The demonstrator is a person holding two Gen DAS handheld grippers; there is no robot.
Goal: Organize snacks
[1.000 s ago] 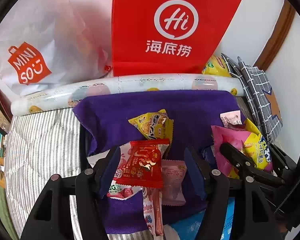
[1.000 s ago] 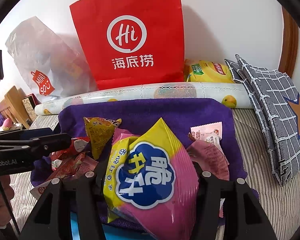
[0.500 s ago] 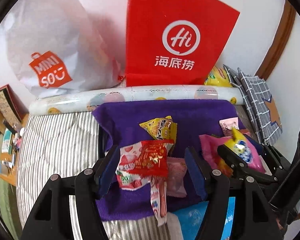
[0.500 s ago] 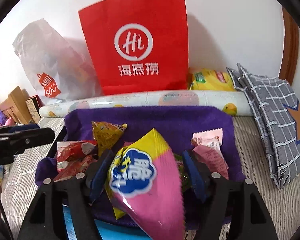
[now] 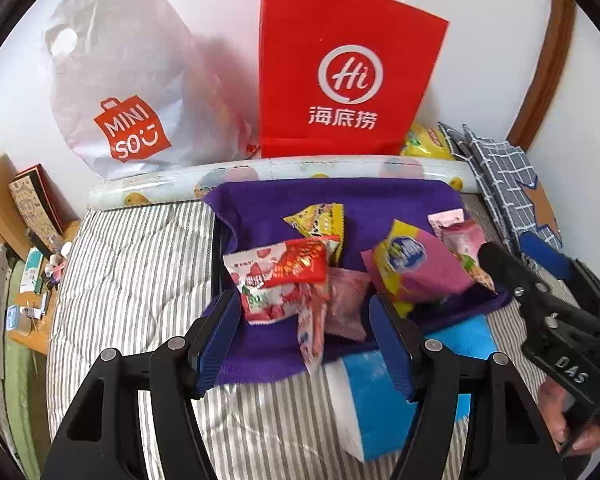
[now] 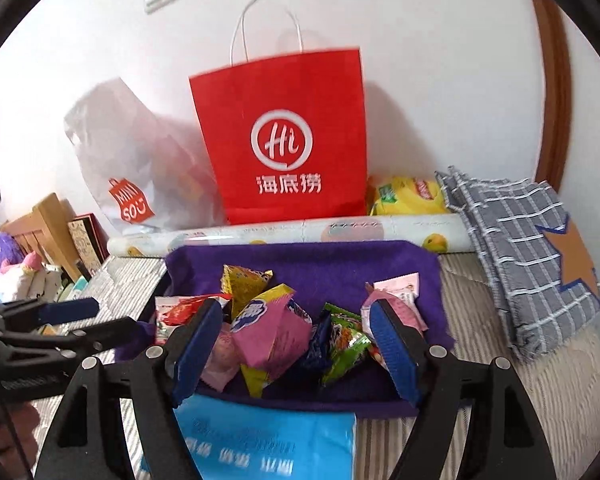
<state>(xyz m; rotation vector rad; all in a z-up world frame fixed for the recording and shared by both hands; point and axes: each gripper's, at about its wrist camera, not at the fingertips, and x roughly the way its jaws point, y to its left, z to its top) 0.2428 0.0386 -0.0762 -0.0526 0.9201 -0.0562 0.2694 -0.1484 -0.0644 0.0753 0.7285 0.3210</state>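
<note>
A red paper bag (image 6: 278, 148) with a white logo stands behind a purple cloth (image 6: 340, 264). The bed cover (image 5: 140, 264) is grey-and-white striped. One snack packet (image 6: 274, 334) is pink and yellow with a blue badge; another (image 5: 300, 266) is red with gold print. The tongs' pads (image 5: 216, 340) are blue.

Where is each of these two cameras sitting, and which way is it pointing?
Left wrist: on the left gripper, open, above the striped bed, facing the purple cloth; the right gripper and a hand show at right.
Right wrist: on the right gripper, open, facing the snacks; the left gripper shows at left.
Shared: the red Haidilao bag, the pink-and-yellow snack bag.
</note>
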